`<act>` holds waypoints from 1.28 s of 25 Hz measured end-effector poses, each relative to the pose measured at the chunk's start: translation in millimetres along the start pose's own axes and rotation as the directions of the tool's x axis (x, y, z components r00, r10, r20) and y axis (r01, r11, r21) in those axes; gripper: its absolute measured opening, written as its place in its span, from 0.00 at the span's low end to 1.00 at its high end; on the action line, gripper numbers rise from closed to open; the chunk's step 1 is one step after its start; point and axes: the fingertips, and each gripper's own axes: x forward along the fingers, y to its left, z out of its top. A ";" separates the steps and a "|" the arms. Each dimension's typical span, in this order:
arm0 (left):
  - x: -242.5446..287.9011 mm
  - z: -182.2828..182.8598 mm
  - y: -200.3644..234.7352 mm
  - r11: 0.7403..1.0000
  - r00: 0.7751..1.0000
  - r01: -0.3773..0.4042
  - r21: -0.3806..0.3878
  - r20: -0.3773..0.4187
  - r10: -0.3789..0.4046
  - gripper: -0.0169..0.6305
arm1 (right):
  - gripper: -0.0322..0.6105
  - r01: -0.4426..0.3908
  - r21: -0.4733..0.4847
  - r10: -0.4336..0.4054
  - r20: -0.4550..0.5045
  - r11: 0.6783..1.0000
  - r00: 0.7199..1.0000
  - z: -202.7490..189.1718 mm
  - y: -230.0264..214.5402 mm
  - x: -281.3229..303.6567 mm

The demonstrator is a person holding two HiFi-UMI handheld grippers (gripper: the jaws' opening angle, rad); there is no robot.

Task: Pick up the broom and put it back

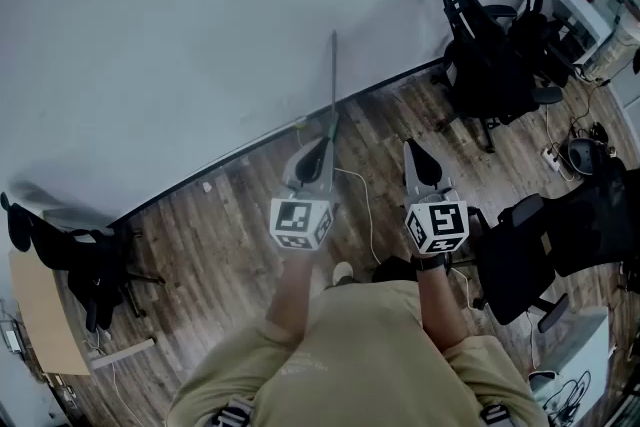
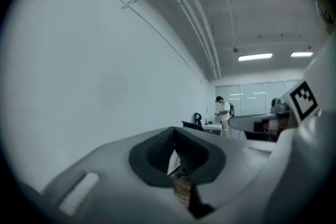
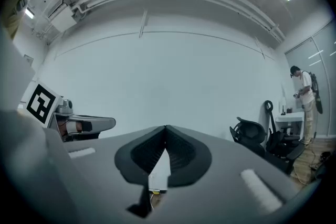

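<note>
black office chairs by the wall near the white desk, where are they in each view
Head view: the black office chairs stand upper right, against the pale wall.
Left gripper view: the chairs are small and dark, just right of centre.
Right gripper view: the chairs are lower right, left of the white desk.
Shared landmark: the pale wall, behind them in all three.

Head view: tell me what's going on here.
A person stands facing a wall with tongs in each hand. The left tongs and right tongs are both shut and empty. A thin pole, probably the broom handle, stands against the wall just ahead of the left tongs, ungripped.
</note>
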 end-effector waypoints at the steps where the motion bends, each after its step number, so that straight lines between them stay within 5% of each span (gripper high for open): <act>1: 6.6 -2.3 -1.8 1.000 1.000 -0.002 0.002 -0.003 0.002 0.02 | 0.05 -0.004 -0.004 0.004 -0.002 1.000 1.000 -1.7 -5.8 5.0; 9: 80.6 -21.9 -17.7 0.996 0.997 -0.063 0.060 -0.045 0.066 0.02 | 0.05 -0.101 0.028 0.101 0.007 0.994 0.995 -12.3 -60.8 62.7; 13: 125.8 -7.2 -26.9 0.994 0.995 -0.099 0.050 -0.017 0.100 0.02 | 0.05 -0.221 0.047 0.209 0.181 0.974 0.961 24.3 -89.8 82.6; 16: 160.4 5.2 -38.1 0.993 0.993 -0.113 -0.040 0.036 0.114 0.02 | 0.05 -0.241 -0.063 0.249 0.302 0.968 0.920 55.4 -121.2 89.3; 21: 201.7 1.7 -54.6 0.985 0.984 -0.172 -0.026 0.048 0.173 0.02 | 0.05 -0.263 -0.027 0.259 0.301 0.964 0.918 45.8 -185.7 119.1; 25: 222.7 -22.1 -47.4 0.978 0.979 -0.205 -0.034 0.001 0.205 0.02 | 0.05 -0.353 -0.017 0.345 0.256 0.936 0.903 17.4 -196.4 151.6; 32: 243.1 -36.4 -2.7 0.957 0.960 -0.281 -0.066 -0.013 0.281 0.02 | 0.04 -0.519 0.087 0.480 0.277 0.850 0.833 -3.7 -185.7 198.7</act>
